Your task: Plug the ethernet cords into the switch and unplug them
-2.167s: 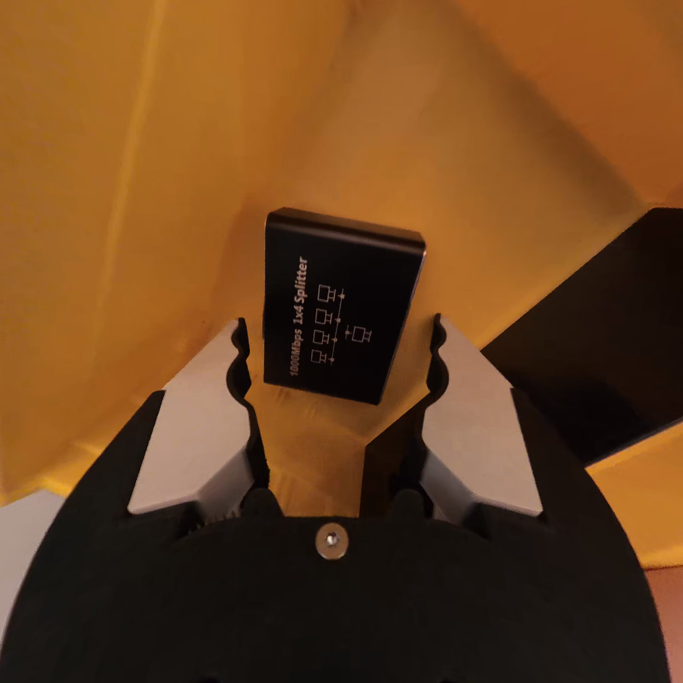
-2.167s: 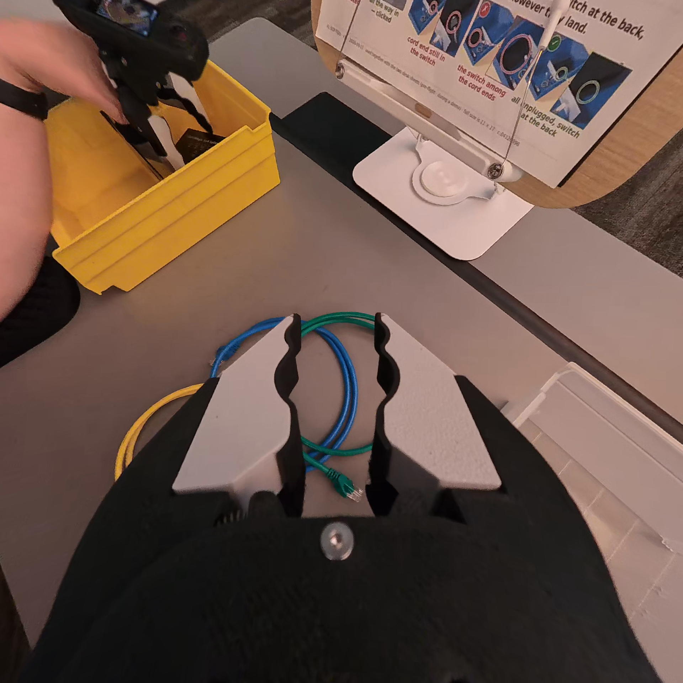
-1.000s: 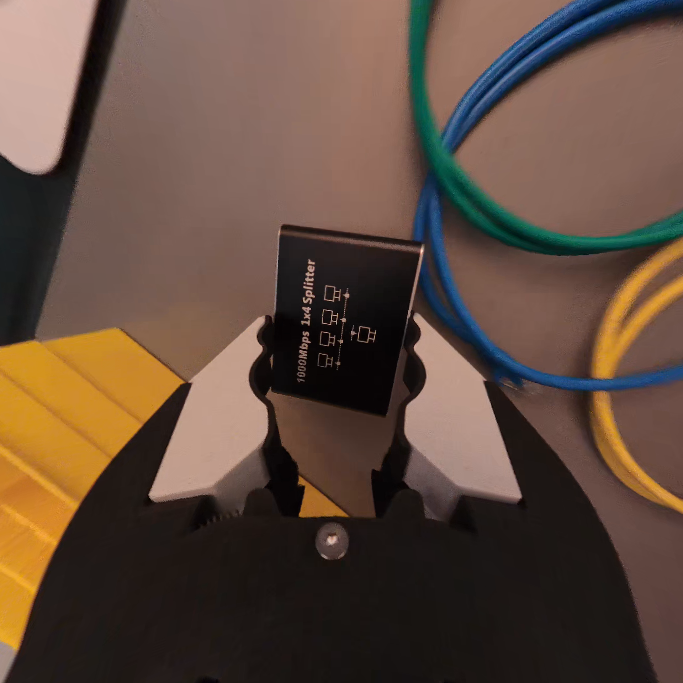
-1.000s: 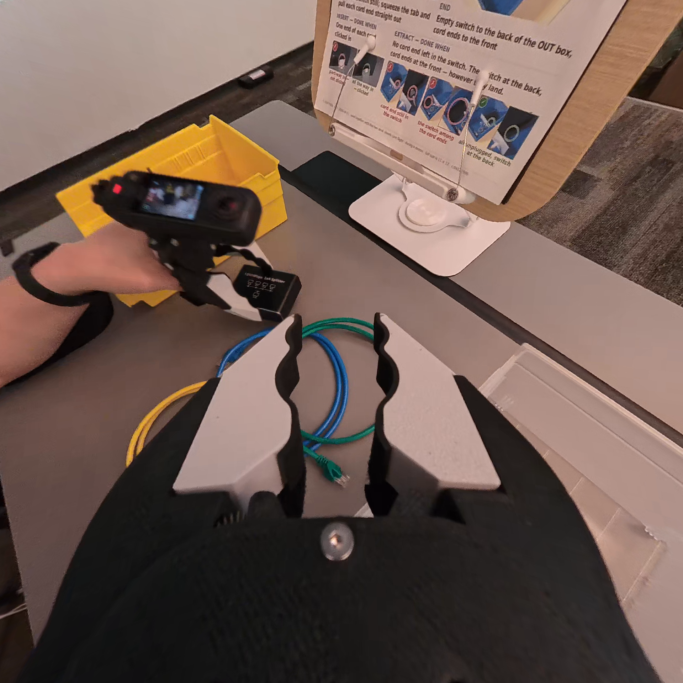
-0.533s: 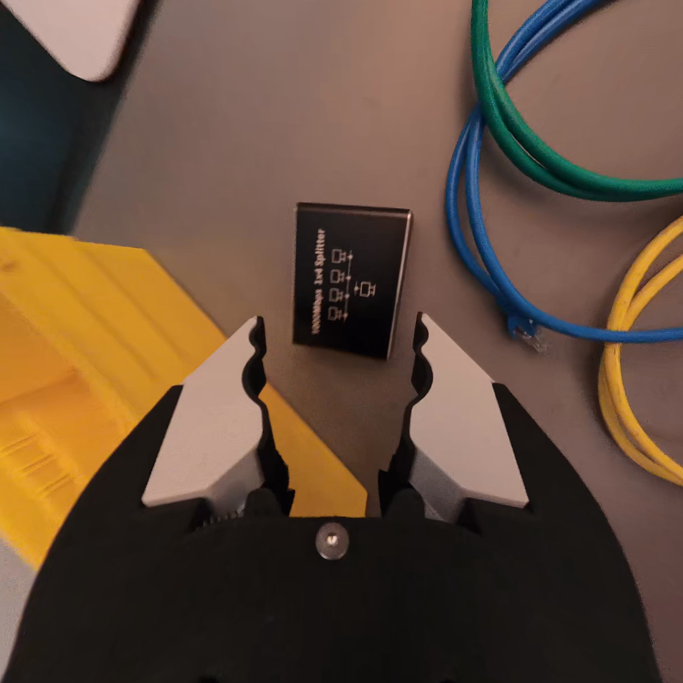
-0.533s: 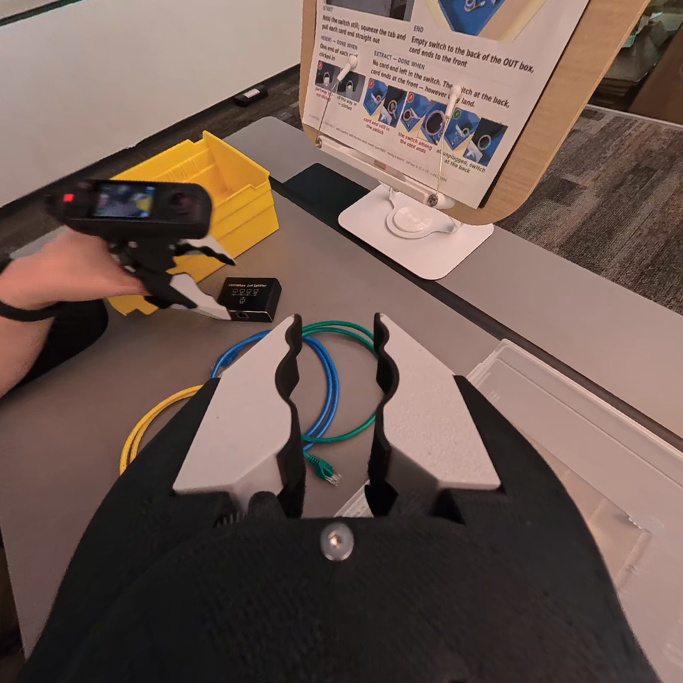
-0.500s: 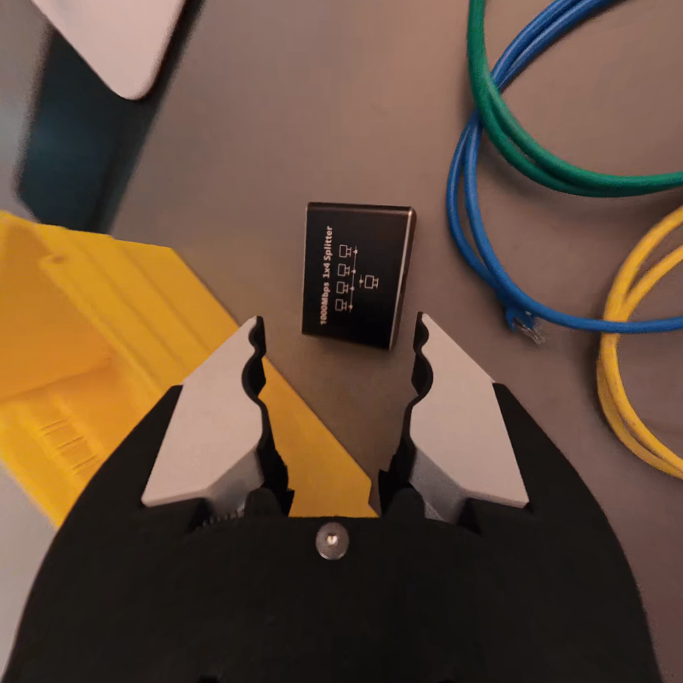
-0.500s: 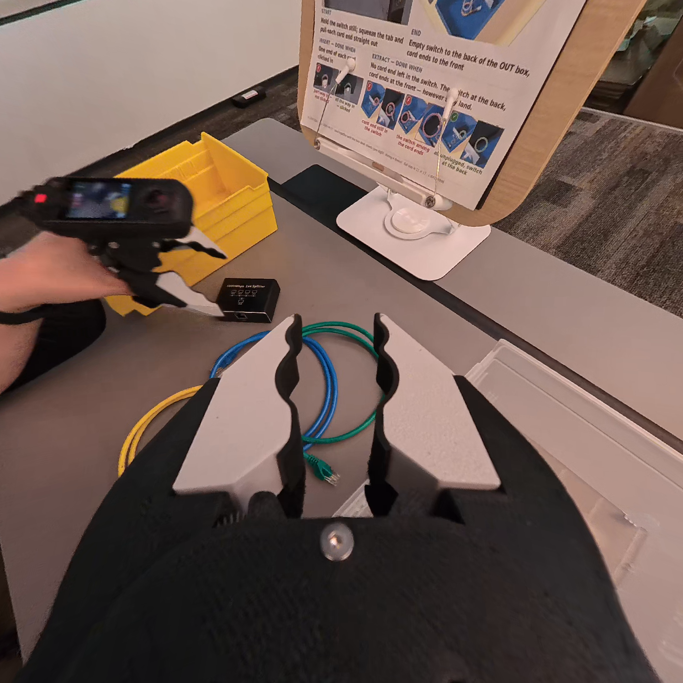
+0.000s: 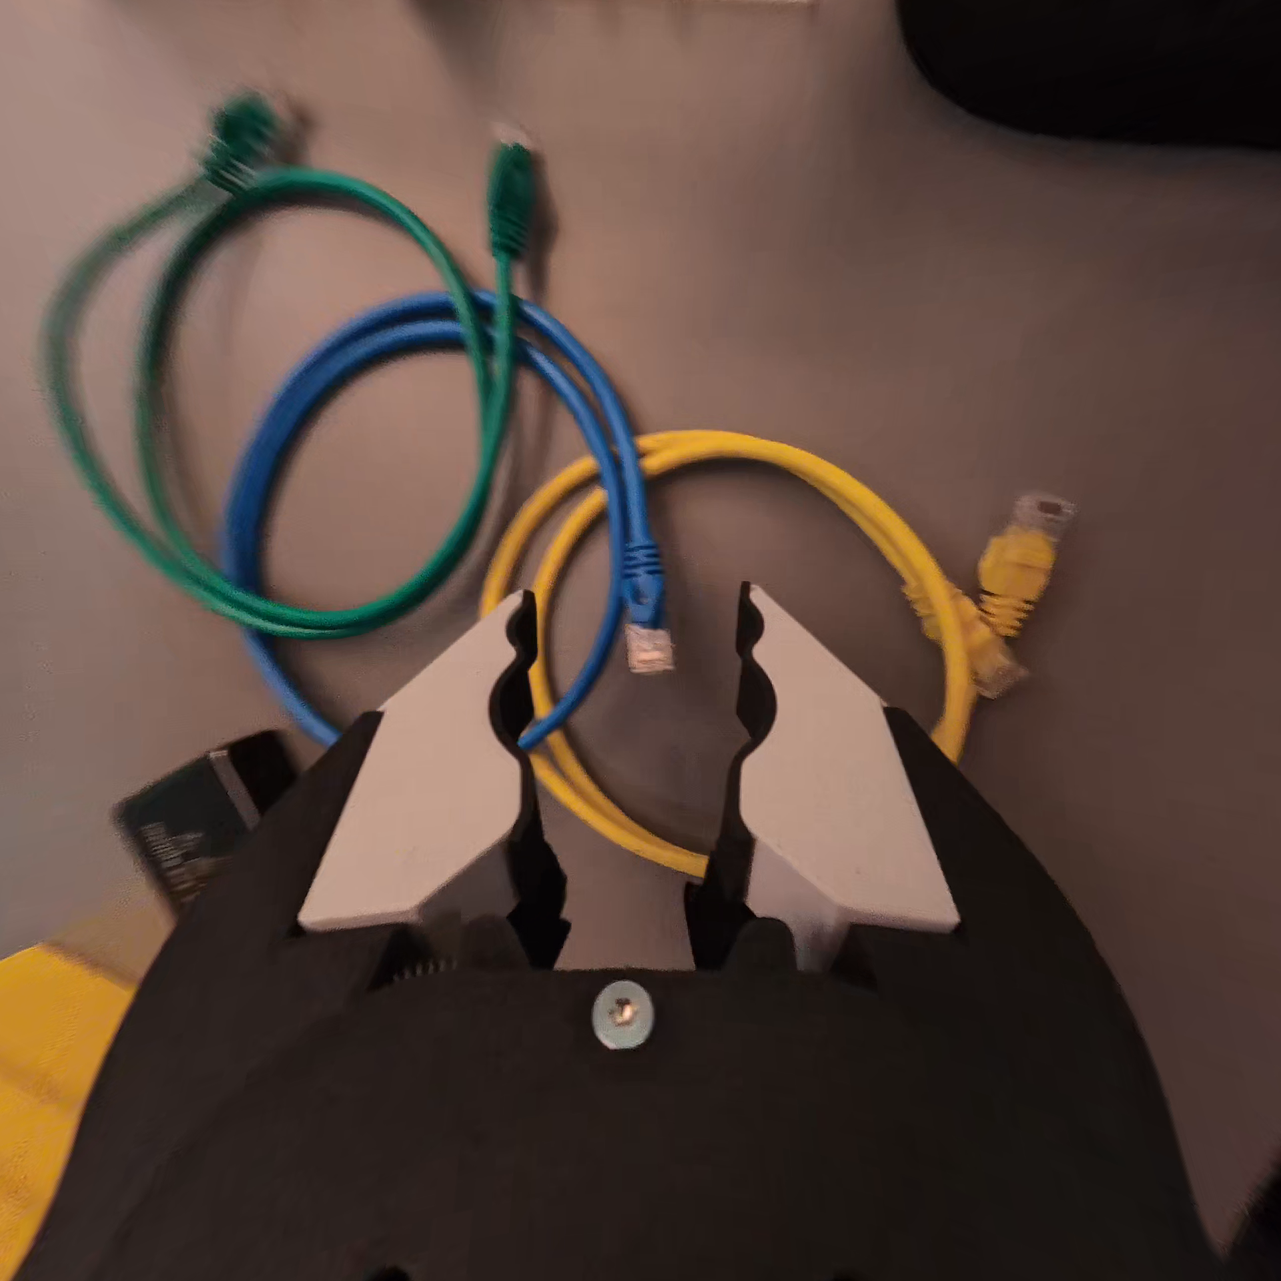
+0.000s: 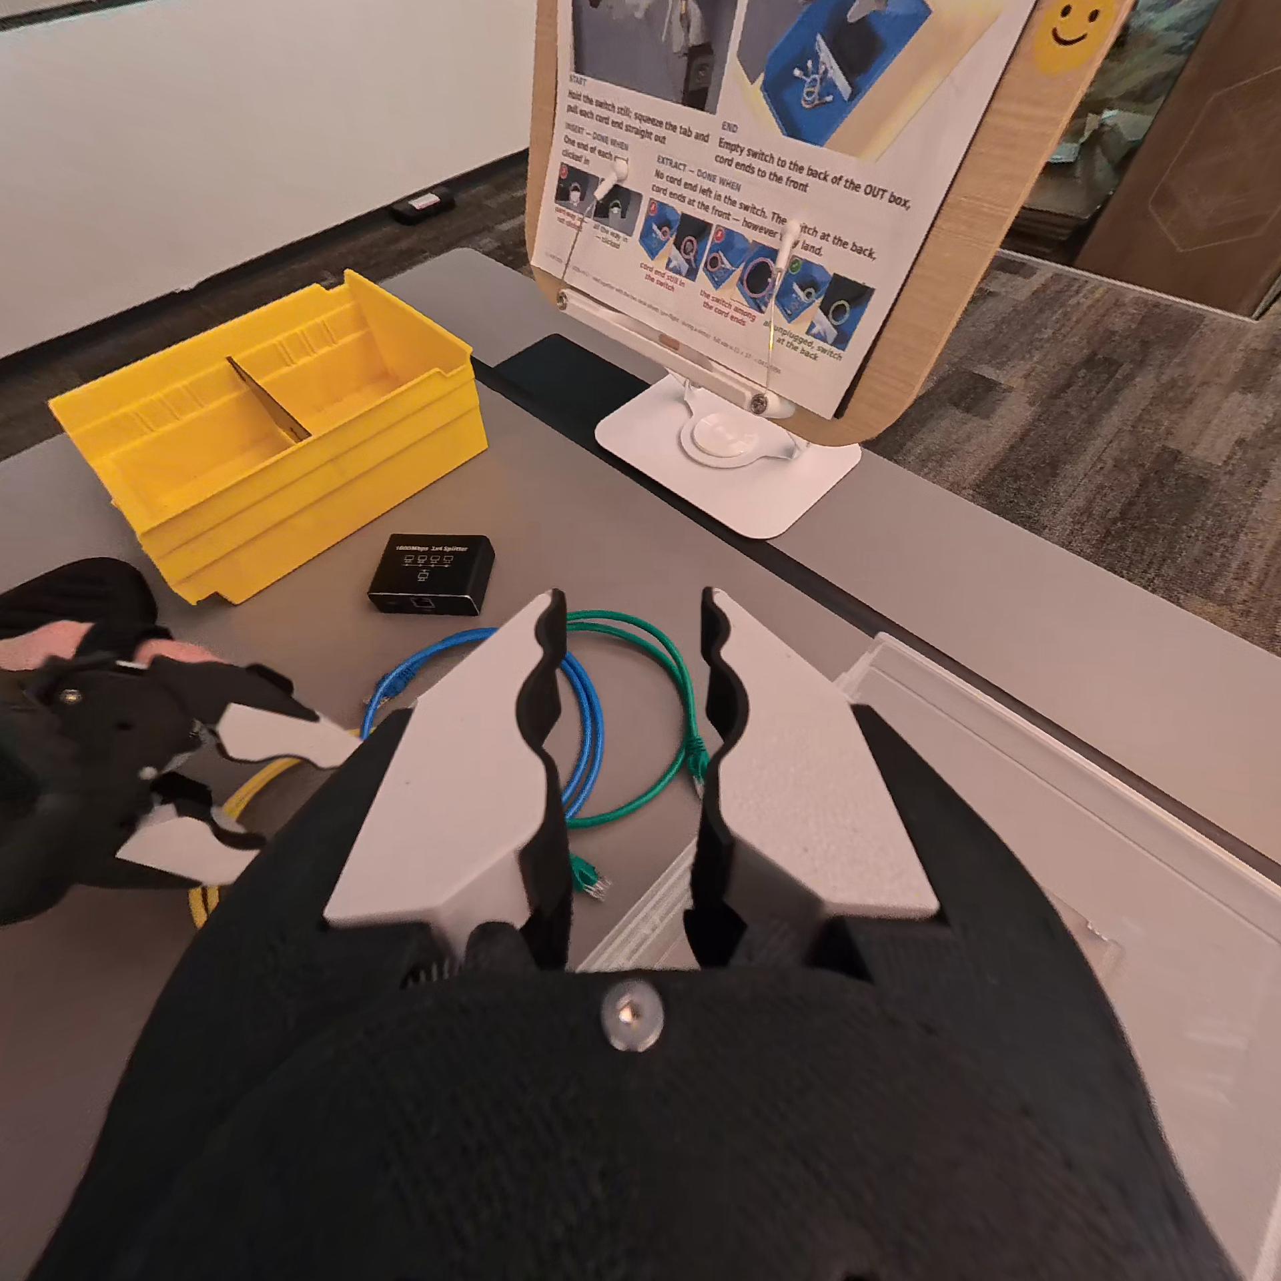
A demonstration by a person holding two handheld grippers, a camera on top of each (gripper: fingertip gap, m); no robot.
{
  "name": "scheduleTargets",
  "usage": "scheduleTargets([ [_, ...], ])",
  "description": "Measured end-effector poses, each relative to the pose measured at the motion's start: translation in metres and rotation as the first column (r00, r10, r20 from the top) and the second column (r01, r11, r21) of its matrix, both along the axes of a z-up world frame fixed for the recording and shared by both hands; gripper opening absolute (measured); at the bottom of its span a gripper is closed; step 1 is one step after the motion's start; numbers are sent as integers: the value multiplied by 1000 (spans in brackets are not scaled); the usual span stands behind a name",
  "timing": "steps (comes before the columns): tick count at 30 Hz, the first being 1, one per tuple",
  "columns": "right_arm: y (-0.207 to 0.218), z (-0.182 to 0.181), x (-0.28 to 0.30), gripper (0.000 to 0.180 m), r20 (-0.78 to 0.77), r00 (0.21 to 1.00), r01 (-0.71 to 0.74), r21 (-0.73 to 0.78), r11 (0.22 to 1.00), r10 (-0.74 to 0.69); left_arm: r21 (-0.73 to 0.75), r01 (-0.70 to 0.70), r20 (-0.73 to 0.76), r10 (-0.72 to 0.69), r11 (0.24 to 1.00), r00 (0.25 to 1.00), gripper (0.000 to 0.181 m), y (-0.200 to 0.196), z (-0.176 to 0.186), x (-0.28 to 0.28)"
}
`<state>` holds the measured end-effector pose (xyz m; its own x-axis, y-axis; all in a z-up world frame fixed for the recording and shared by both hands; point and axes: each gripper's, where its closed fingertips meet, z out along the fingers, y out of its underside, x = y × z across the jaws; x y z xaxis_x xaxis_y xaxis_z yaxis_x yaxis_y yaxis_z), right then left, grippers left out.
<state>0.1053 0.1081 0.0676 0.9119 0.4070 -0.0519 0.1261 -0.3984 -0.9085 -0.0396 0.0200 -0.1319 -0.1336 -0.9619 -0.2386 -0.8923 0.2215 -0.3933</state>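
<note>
Switch (image 10: 431,574) now set down on the tabletop (image 10: 589,506) beside the yellow bin (image 10: 277,443), released; left claw (image 9: 634,596) swung over, open and empty, onto the blue cord's plug (image 9: 648,634); right claw (image 10: 627,603) open, idle: plugging next, probably.

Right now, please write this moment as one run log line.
left gripper: open, above blue cord plug | right gripper: open, empty | switch: on table, unplugged

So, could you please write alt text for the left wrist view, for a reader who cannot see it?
The open left gripper hovers over three coiled ethernet cords on a grey table: green cord, blue cord and yellow cord, all unplugged. The black switch lies at lower left.
</note>
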Motion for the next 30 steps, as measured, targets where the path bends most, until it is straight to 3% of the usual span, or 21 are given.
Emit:
scheduleTargets([
  [1,0,1,2,39,-1,1000,6,3,1000,-6,-67,0,-36,-3,998,999,55,-6,-7,-3],
  [4,-1,3,3,39,-4,1000,11,9,1000,-11,-161,-8,-96,-8,987,995,35,-9,-17,-9],
  [8,-3,-1,6,39,39,999,13,-1,1000,-13,-44,36,-83,-40,998,996,21,8,-7,-11],
  [11,-5,5,5,39,22,1000,6,22,1000,-7,3,19,50,-19,1000,999,11,25,37,-9],
  [15,-14,36,-28,38,-108,983,-133,132,982,148,-150,-70,246,106,986,964,11,52,99,-28],
  [18,-36,70,-73,38,-255,881,-330,272,904,399,-285,-63,348,164,957,923,11,67,125,-41],
  [22,-65,82,-128,41,-373,634,-583,344,736,677,-434,-10,442,222,901,869,11,80,148,-50],
  [24,-71,68,-153,44,-441,516,-696,283,660,734,-491,21,474,247,871,845,10,83,157,-54],
  [26,-66,46,-176,43,-534,459,-765,169,621,710,-520,35,501,272,853,822,10,88,166,-58],
  [30,-35,-11,-209,36,-613,553,-761,-96,642,564,-518,37,532,287,855,797,11,96,176,-67],
])
